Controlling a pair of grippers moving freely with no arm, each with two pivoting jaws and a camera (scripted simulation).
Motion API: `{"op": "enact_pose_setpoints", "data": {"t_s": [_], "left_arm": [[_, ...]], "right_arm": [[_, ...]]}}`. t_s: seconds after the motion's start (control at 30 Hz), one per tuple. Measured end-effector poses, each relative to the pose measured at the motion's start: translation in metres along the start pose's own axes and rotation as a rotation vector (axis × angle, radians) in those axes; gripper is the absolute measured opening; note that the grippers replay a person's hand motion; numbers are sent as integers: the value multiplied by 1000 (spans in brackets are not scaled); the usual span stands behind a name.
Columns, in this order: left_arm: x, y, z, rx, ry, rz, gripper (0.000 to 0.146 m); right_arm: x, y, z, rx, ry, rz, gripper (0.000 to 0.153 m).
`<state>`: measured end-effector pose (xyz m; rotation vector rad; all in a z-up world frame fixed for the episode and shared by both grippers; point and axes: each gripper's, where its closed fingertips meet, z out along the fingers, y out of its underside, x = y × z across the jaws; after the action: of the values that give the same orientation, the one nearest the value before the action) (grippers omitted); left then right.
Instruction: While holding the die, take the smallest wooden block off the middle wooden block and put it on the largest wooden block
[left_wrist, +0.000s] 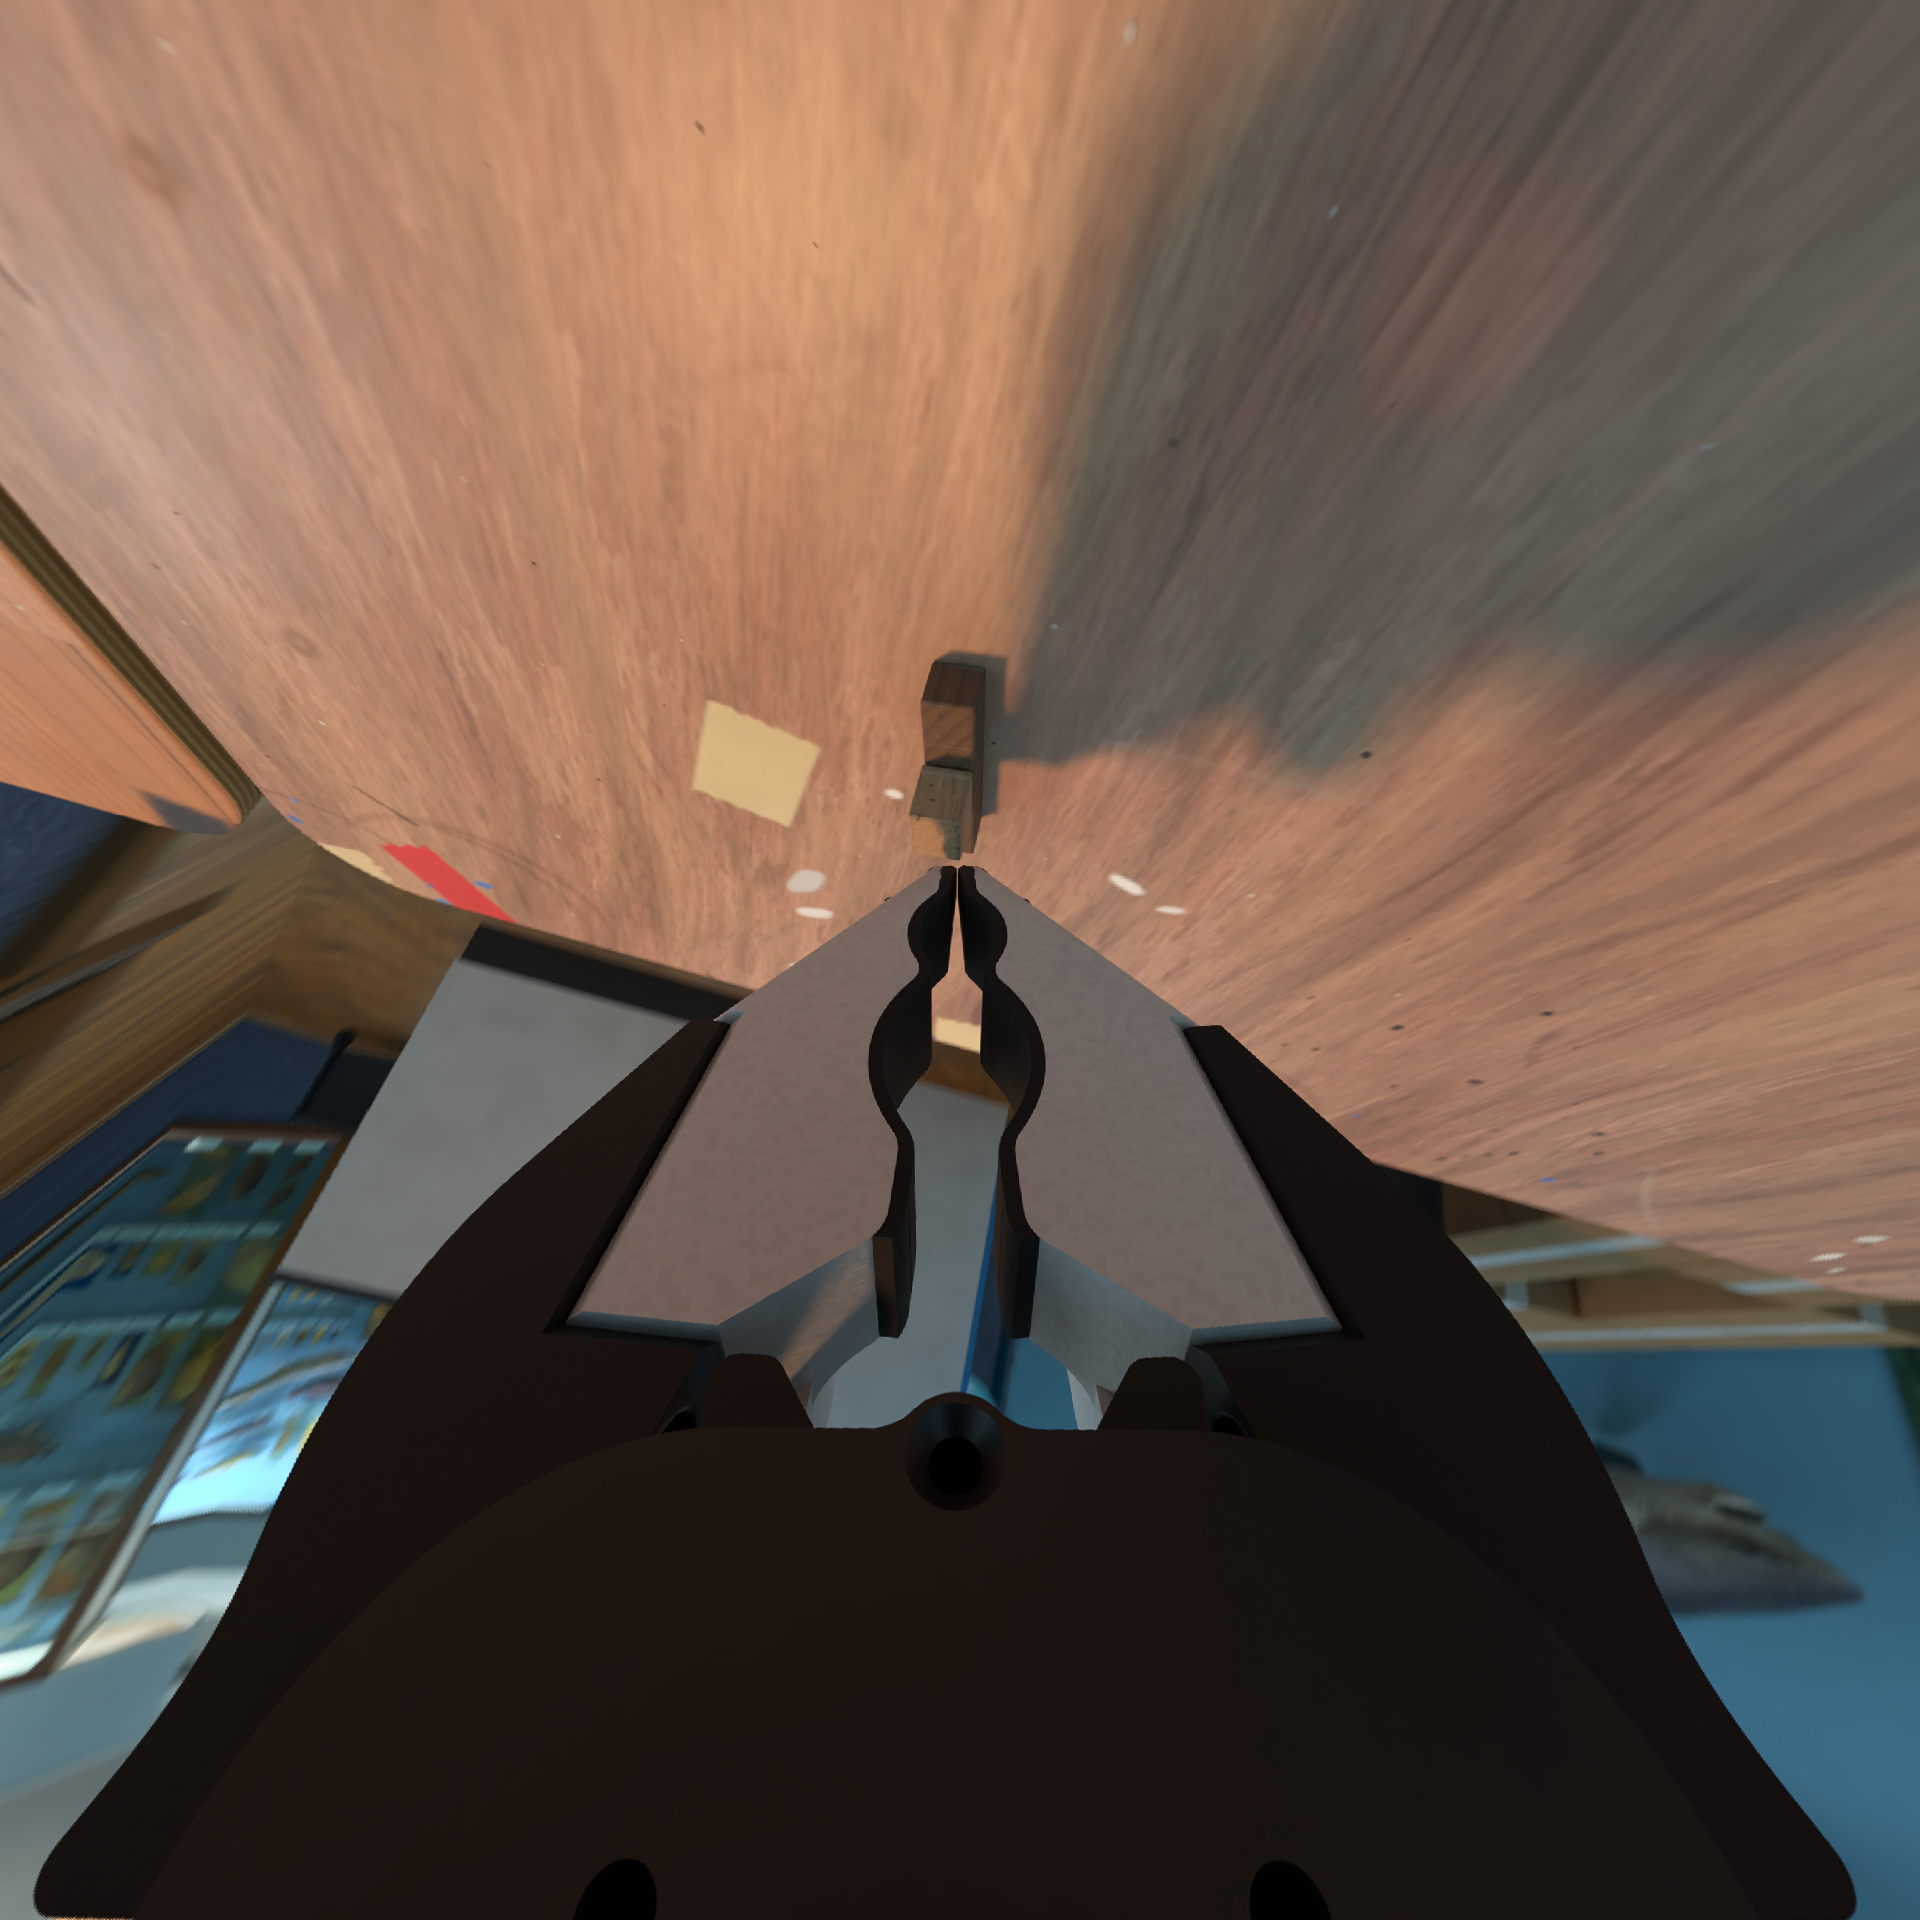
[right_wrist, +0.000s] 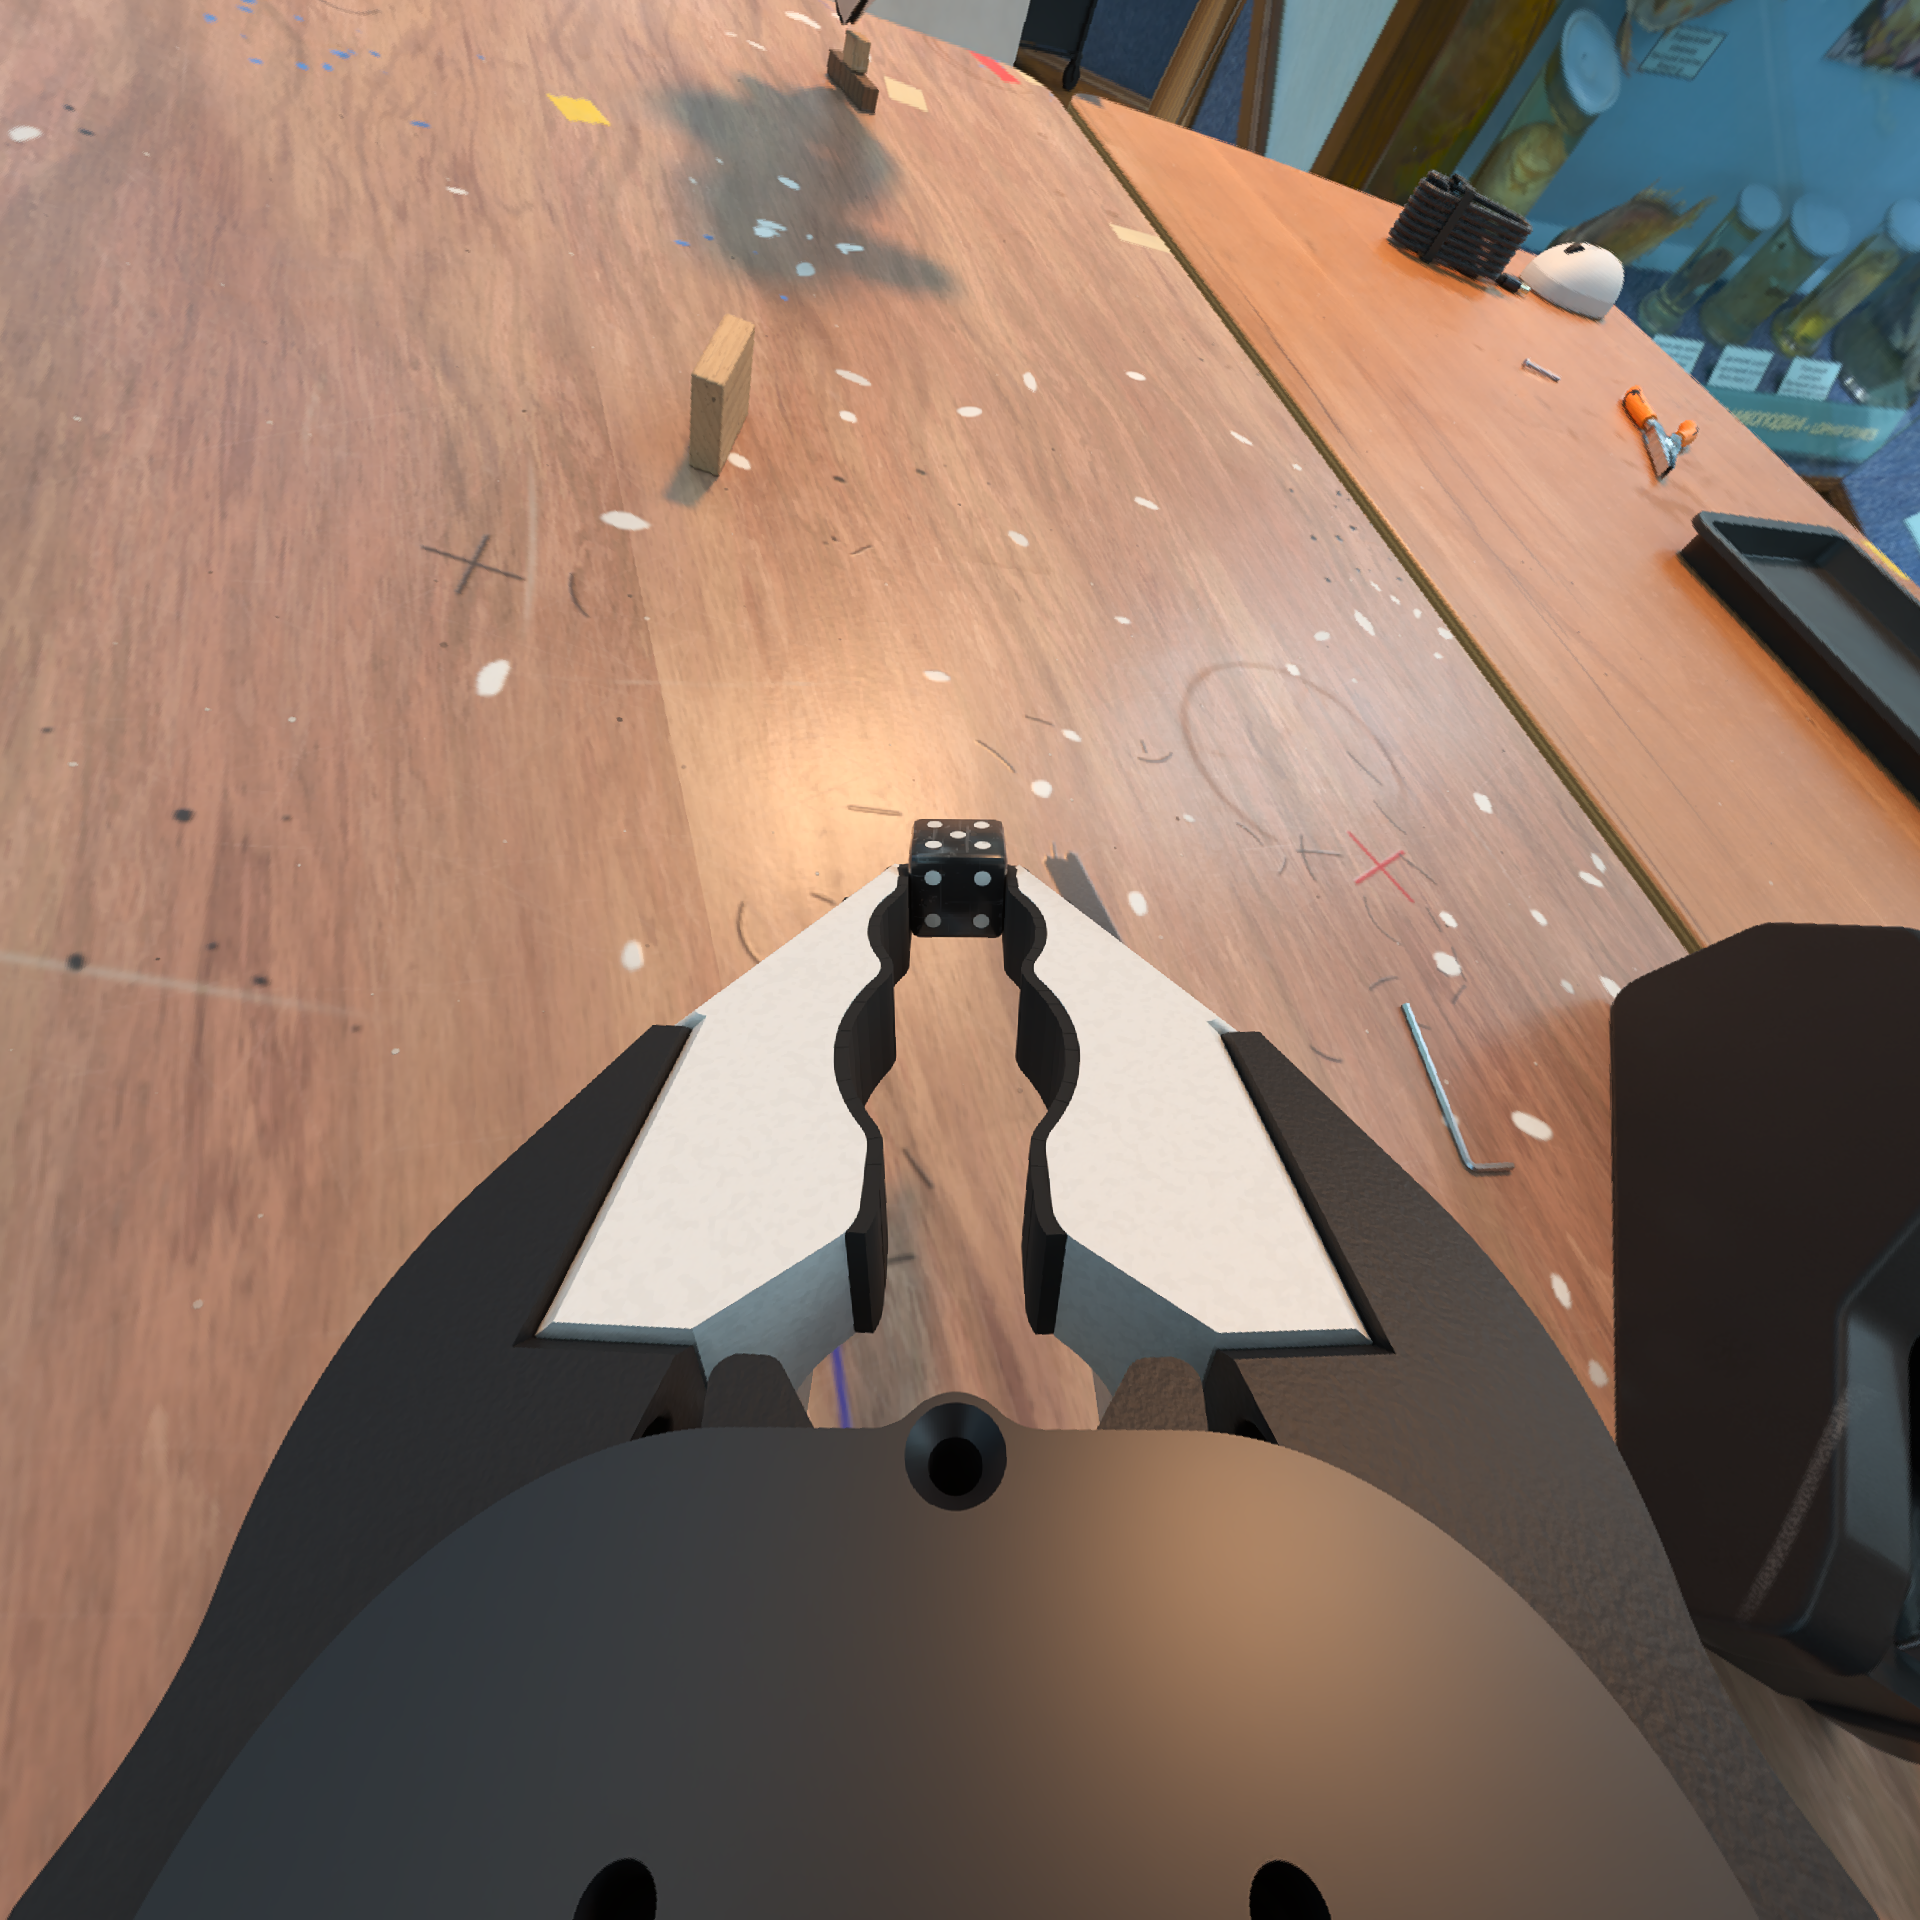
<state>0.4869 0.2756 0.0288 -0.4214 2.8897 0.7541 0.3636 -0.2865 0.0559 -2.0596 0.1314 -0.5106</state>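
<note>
In the right wrist view my right gripper (right_wrist: 958, 894) is shut on a black die (right_wrist: 958, 878) with white pips, held just above the wooden table (right_wrist: 312, 831). The largest block (right_wrist: 720, 395), light wood, stands on edge farther ahead. At the far end the smallest light block (right_wrist: 854, 47) sits on the dark middle block (right_wrist: 852, 81). In the left wrist view my left gripper (left_wrist: 956, 875) is shut and empty. Its tips are just short of the smallest block (left_wrist: 943, 816), with the dark block (left_wrist: 954, 712) beyond it.
A second table (right_wrist: 1455, 468) to the right holds a black tray (right_wrist: 1808, 613), a black coil (right_wrist: 1460, 223), a white dome (right_wrist: 1574, 275) and an orange-handled tool (right_wrist: 1657, 421). An Allen key (right_wrist: 1449, 1091) lies near my right gripper. A dark bulky object (right_wrist: 1766, 1299) stands at the right edge.
</note>
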Motion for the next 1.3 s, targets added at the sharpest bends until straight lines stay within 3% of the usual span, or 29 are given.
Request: {"op": "enact_pose_setpoints", "data": {"t_s": [0.27,0.4,0.47,0.6,0.7,0.9,1.0,1.13,1.23,1.3], "left_arm": [[-7,-1,-25,162,-5,-79,0],[-9,3,-6,41,-22,-44,24],[-5,4,2,-19,-8,-22,29],[-2,2,10,-62,34,-16,24],[-4,1,12,-60,34,0,9],[2,-2,0,18,42,3,9],[-1,-4,-27,113,-3,-31,9],[7,-28,-110,385,-102,-14,9],[39,-66,-182,575,-174,119,9],[75,-99,-212,639,-188,264,9]], "right_arm": [[0,1,-1,-1,-4,4,16],[-1,1,-1,-5,-6,-1,16],[-1,1,-1,-3,-4,-1,16],[-1,2,-1,-2,-8,2,16],[-2,2,-1,-3,-13,1,16],[0,2,-3,3,-11,7,16],[0,3,-2,-2,-10,8,16],[1,4,-1,-4,-5,10,16],[2,4,-1,-9,-3,9,16],[2,4,-1,-9,0,7,16]]}}
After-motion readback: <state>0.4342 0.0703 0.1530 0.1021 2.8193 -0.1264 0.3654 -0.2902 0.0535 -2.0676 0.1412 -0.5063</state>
